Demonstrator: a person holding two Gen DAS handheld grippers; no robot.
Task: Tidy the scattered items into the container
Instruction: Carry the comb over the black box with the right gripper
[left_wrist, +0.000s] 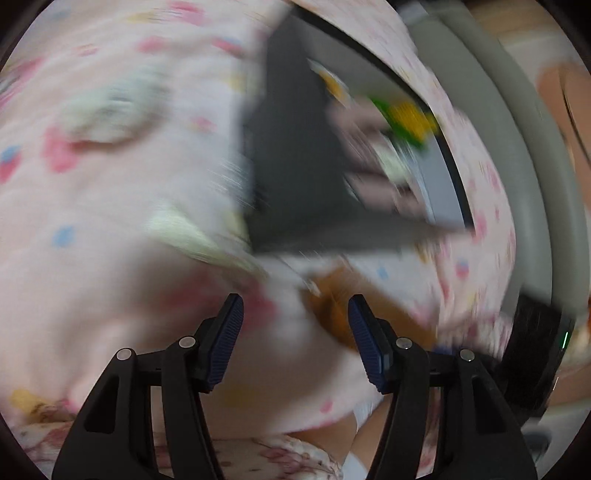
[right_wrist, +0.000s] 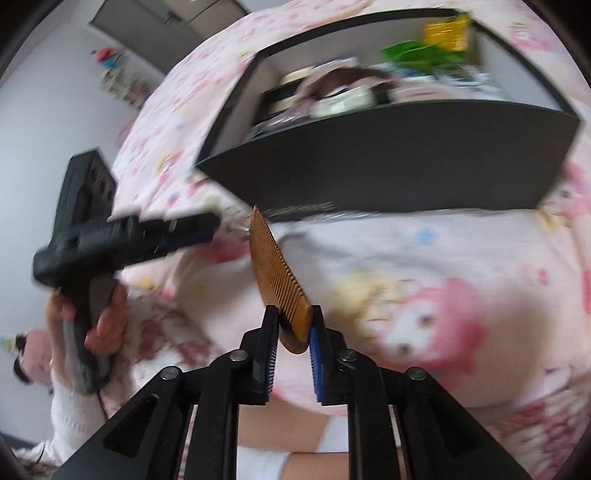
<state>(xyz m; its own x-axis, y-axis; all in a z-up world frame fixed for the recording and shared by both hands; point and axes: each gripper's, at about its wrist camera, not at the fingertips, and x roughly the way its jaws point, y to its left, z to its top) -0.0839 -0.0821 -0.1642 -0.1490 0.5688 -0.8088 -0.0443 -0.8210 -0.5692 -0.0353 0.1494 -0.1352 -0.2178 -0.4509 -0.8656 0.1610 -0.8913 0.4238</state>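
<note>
A pink cartoon-print bedspread (right_wrist: 424, 295) is covering the bed, showing a pink-hooded character (right_wrist: 432, 332). Small figurines (right_wrist: 118, 74) are standing against the white wall (right_wrist: 44, 129). A grey cabinet (right_wrist: 177, 18) is showing behind.

Right gripper (right_wrist: 293, 328) pinching tight, fingers near closed; left gripper (left_wrist: 295, 325) hanging with fingers spread wide.
</note>
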